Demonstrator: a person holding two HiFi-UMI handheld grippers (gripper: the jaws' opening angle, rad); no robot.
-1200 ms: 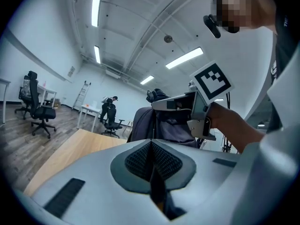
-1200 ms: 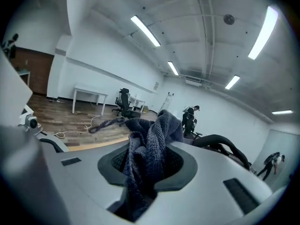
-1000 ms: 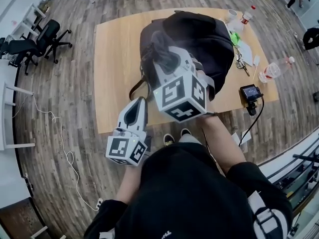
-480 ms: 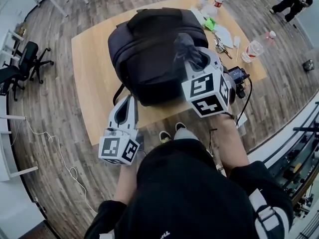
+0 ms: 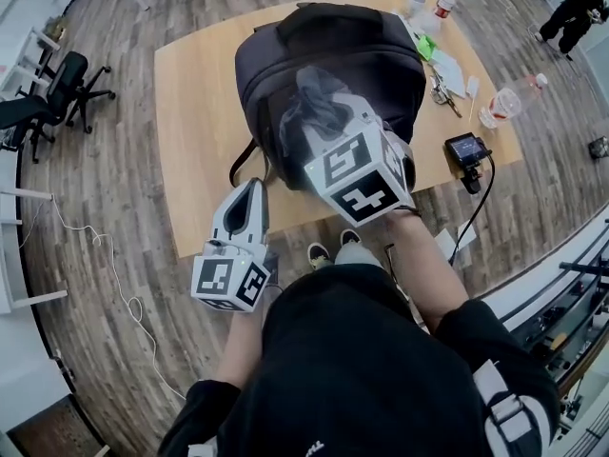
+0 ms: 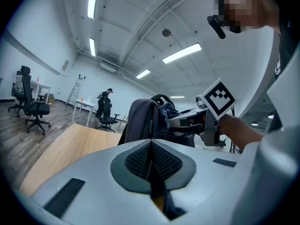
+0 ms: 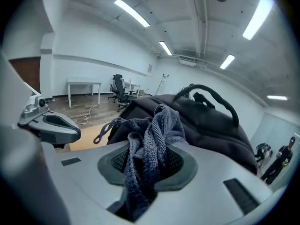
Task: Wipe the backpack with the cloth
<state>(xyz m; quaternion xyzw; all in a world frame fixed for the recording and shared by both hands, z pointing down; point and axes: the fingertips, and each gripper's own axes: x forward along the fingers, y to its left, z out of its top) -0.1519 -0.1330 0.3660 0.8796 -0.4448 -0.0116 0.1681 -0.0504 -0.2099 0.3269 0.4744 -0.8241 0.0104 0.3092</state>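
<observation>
A black backpack lies on the wooden table, its carry handle at the far end. My right gripper is over the near middle of the backpack, shut on a crumpled dark grey-blue cloth that rests against the fabric. In the right gripper view the cloth bunches out of the right gripper, with the backpack just beyond. My left gripper is at the table's near edge, left of the backpack, shut with nothing in it. In the left gripper view the left gripper points toward the backpack.
At the table's right end are a clear plastic bottle, a cup, a green item, papers and small tools. A small screen device with a cable sits at the near right edge. Office chairs stand on the floor at left.
The right gripper with the cloth has swept across the backpack, out to its right edge and back to the near middle. The left gripper has stayed at the table's near edge.
</observation>
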